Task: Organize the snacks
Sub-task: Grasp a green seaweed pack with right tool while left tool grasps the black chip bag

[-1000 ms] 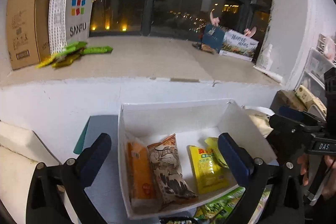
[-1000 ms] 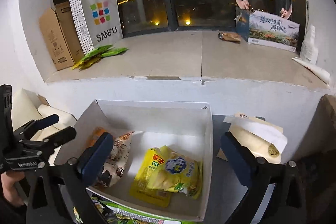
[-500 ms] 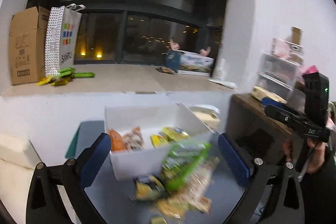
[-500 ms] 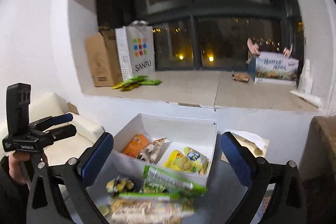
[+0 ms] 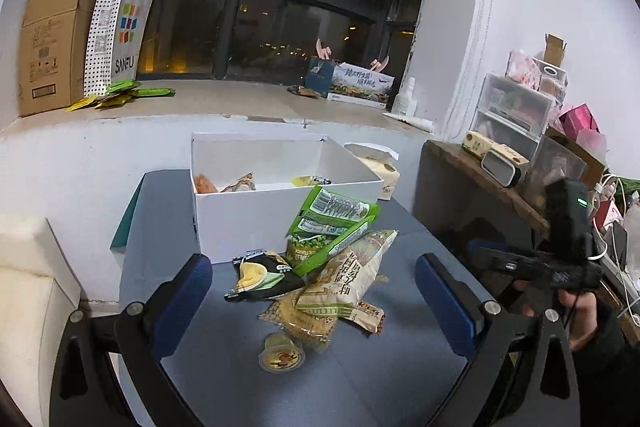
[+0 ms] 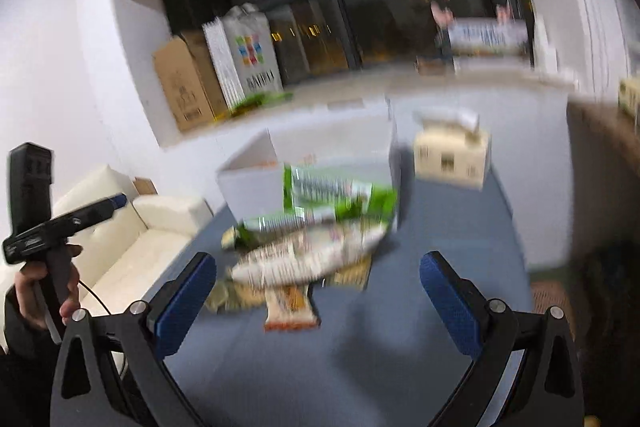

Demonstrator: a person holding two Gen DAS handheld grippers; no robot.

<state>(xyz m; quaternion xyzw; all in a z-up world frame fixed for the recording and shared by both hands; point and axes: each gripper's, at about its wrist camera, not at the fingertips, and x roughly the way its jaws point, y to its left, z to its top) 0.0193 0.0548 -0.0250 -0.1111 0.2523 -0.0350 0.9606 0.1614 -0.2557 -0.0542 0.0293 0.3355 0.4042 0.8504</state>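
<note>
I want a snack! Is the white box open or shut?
Open. The box has no lid on top, and snack packets show over its front wall.

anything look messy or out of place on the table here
Yes. A loose heap of snack packets lies on the blue table in front of the white box, not inside it. The green pea packets lean against the box wall, over a beige packet and a small jelly cup.
</note>
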